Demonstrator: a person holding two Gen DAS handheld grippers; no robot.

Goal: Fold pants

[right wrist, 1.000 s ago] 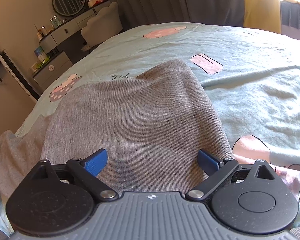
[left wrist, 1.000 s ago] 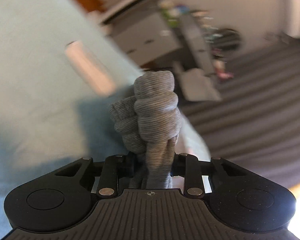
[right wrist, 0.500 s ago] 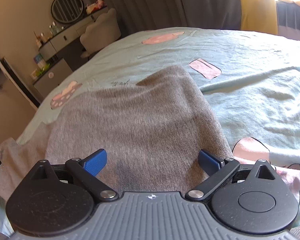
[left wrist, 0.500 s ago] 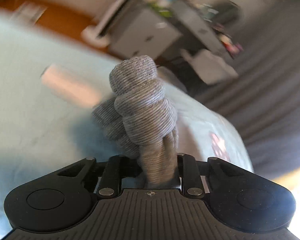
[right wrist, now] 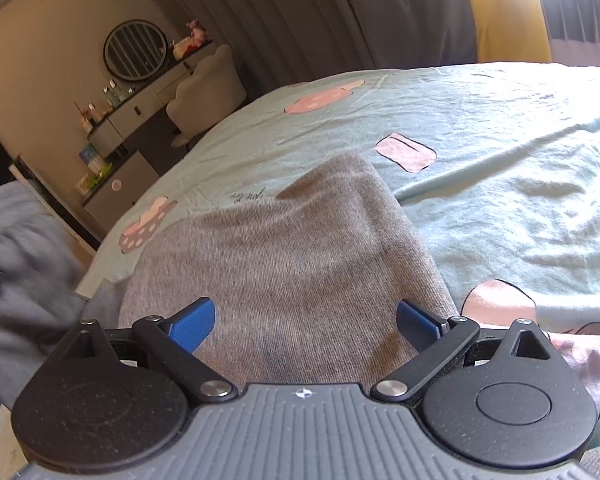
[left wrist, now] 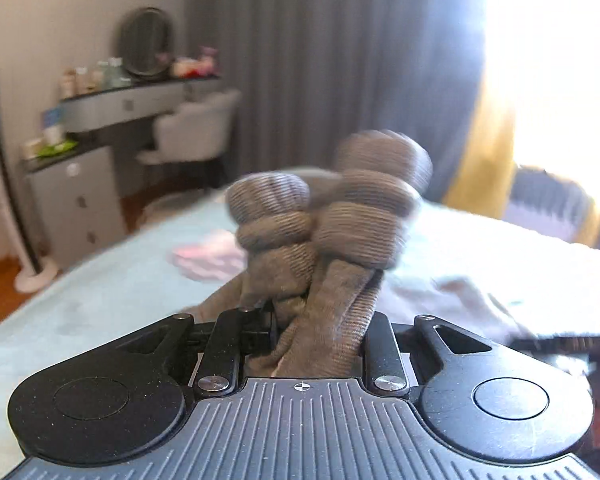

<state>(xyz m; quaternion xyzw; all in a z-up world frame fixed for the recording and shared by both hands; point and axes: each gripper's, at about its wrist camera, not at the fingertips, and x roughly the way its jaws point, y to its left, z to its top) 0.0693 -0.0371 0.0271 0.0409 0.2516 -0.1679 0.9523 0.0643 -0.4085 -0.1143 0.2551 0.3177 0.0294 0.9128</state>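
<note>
Clenched on a bunched wad of grey pants point(left wrist: 324, 240), the left gripper point(left wrist: 318, 344) holds the cloth up off the bed point(left wrist: 100, 296); its jaws stand close together with the ribbed fabric squeezed between them, and the fingers themselves are buried in cloth, so I cannot make them out. The wad bulges into two knuckled lumps above the jaws and is smeared by blur. Behind it, on the left, a dresser point(left wrist: 132, 104) carries a round mirror point(left wrist: 146, 42) and some small bottles too blurred to name, with a pale chair point(left wrist: 192, 128) tucked beside it. Grey curtains point(left wrist: 320, 60) hang in the middle and a yellow one point(left wrist: 488, 140) glows by the bright window on the right.

From the right gripper point(right wrist: 304, 322) the scene reads differently: its jaws are spread wide, the blue pads point(right wrist: 192, 326) apart with nothing pinched between them. Just beyond and under them the rest of the pants point(right wrist: 284, 268) lies flat on the bed, one rounded corner pointing away toward a pink patch point(right wrist: 406, 152) printed on the sheet. This flat spread does not show from the left view, which sees only the gathered end. At the far left edge a blurred grey mass point(right wrist: 16, 264) of cloth is cut off by the frame; I cannot tell how it joins the flat part. The left gripper does not show clearly from this side.
</note>
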